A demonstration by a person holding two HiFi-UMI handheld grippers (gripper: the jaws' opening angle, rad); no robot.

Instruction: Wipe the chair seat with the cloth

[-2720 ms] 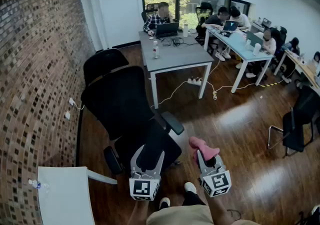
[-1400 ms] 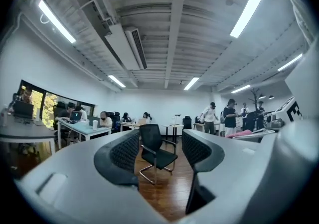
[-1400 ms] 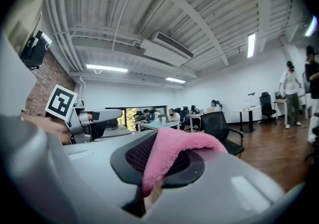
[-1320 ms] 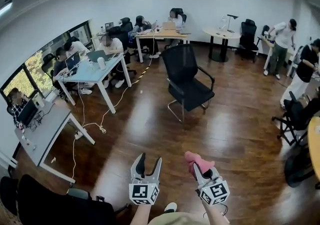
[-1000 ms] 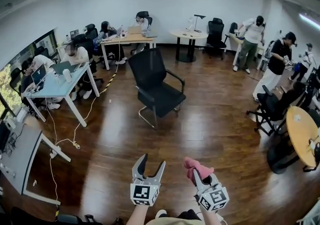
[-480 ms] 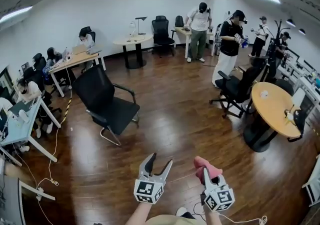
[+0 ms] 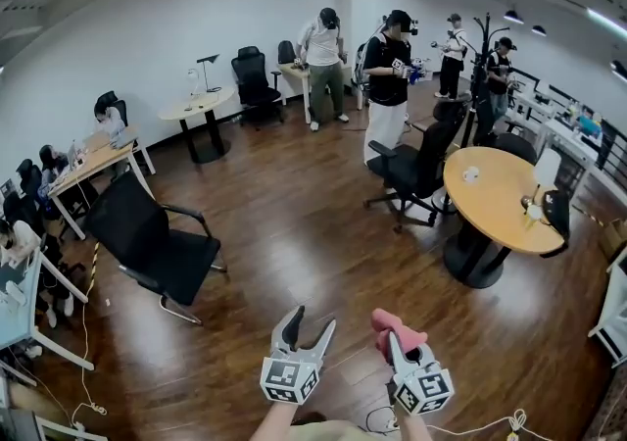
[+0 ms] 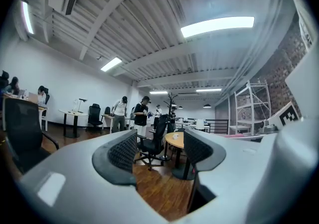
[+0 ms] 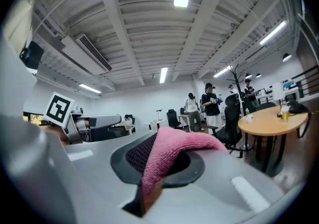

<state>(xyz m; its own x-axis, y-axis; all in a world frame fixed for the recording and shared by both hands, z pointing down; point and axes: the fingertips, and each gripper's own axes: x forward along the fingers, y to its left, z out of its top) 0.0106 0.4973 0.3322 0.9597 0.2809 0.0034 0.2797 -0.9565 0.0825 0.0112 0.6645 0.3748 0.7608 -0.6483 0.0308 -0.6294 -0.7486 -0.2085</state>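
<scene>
Swung rightward since half a second back: black sled-base chair has slid from ahead to far left of the tongs, and round bench has come in on the right; both tongs kept the same low carry. Left tongs released, jaws spread wide, only floor and distant room between them in the left gripper view. Right tongs clenched on the pink cloth; right gripper view shows the cloth bunched between the pads and folded over the top of one jaw, loose end hanging at the near side. Cloth reads as terry: light, soft, limp, and likely to flop rather than hold a shape. Present hold is on a gathered fold, which looks secure; for wiping, a free flap below the jaw tips would be wanted so fabric meets the surface, not plastic. Seat lies well apart, forward and left of the left tongs, nothing on it that I can see. Second black chair stands forward and right, beside the round bench; cannot tell which one is meant. People stand far ahead. Wiping not yet begun, by my judgement: carry stage.
</scene>
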